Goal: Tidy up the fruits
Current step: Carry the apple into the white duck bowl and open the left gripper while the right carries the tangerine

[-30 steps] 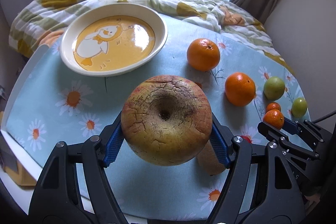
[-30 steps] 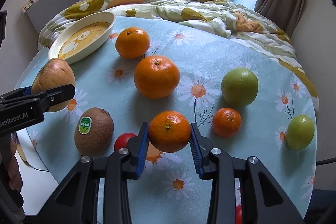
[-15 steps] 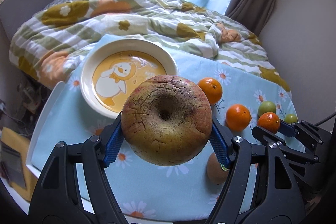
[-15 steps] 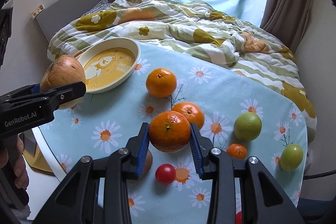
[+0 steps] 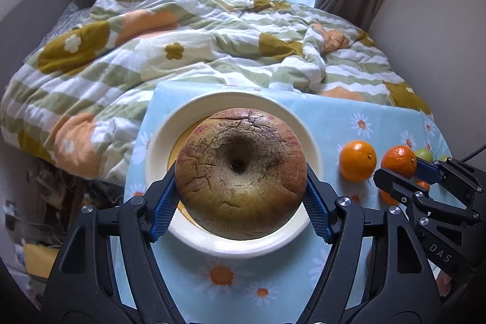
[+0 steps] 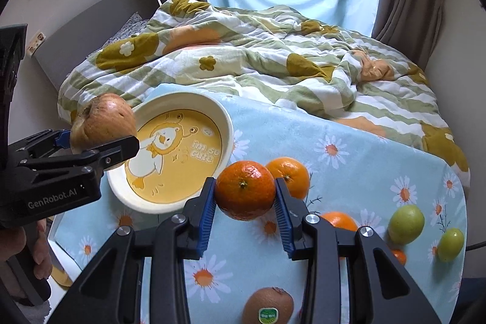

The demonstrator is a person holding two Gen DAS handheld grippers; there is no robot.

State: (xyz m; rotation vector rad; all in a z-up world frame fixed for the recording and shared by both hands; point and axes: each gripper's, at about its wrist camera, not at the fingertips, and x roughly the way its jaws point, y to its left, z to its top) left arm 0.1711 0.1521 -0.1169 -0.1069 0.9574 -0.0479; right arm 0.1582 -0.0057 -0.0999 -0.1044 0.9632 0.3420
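My left gripper (image 5: 241,196) is shut on a large cracked apple (image 5: 240,181) and holds it over the white bowl (image 5: 306,126) with a yellow duck picture. In the right wrist view the apple (image 6: 103,120) hangs at the bowl's (image 6: 224,117) left rim. My right gripper (image 6: 244,202) is shut on a tangerine (image 6: 245,189) and holds it above the table, right of the bowl. It also shows in the left wrist view (image 5: 405,175) with the tangerine (image 5: 398,160).
On the daisy tablecloth (image 6: 364,160) lie an orange (image 6: 291,176), another orange (image 6: 340,220), two green fruits (image 6: 406,223) (image 6: 450,244), a kiwi (image 6: 268,305) and a small tangerine (image 6: 399,256). A rumpled quilt (image 6: 258,59) lies behind.
Both grippers rose and moved left toward the bowl with their fruit. The apple now hangs over the bowl; the tangerine is near the bowl's right side.
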